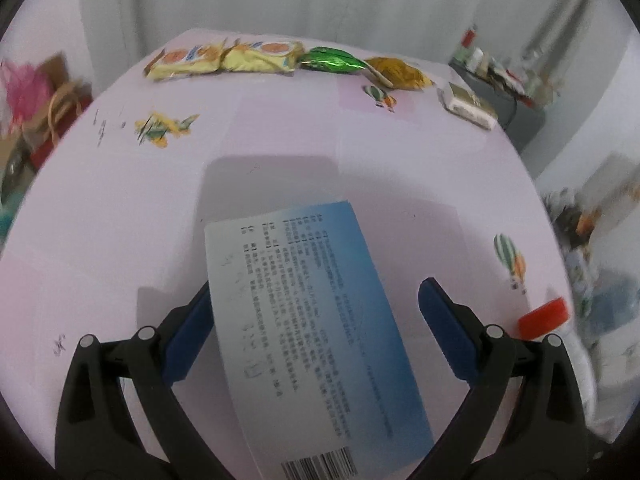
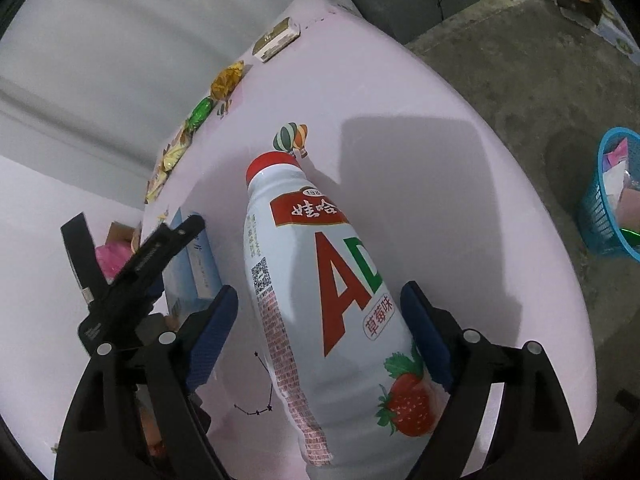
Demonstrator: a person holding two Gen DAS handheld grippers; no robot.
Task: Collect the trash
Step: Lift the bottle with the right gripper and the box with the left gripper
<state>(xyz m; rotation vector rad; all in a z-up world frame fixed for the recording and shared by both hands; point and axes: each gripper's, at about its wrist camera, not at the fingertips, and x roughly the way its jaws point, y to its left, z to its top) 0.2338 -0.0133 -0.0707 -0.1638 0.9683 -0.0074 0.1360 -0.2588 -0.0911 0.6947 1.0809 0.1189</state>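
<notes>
A blue and white carton (image 1: 316,320) with printed text and a barcode stands between the fingers of my left gripper (image 1: 316,288). The left pad is at its edge; a clear gap separates the right pad from it, so the jaws are open. In the right wrist view a white drink bottle (image 2: 340,300) with a red cap and a strawberry label lies between the fingers of my right gripper (image 2: 320,290), cap pointing away. The right pad is close to it and the left pad stands apart. The bottle's red cap (image 1: 544,316) shows at the right of the left wrist view.
The table wears a pink cloth (image 1: 280,140). Along its far edge lie yellow snack packets (image 1: 224,60), a green wrapper (image 1: 332,60), a gold wrapper (image 1: 396,72) and a small gold and white box (image 1: 468,106). A blue basket (image 2: 600,216) holding scraps stands on the concrete floor at the right.
</notes>
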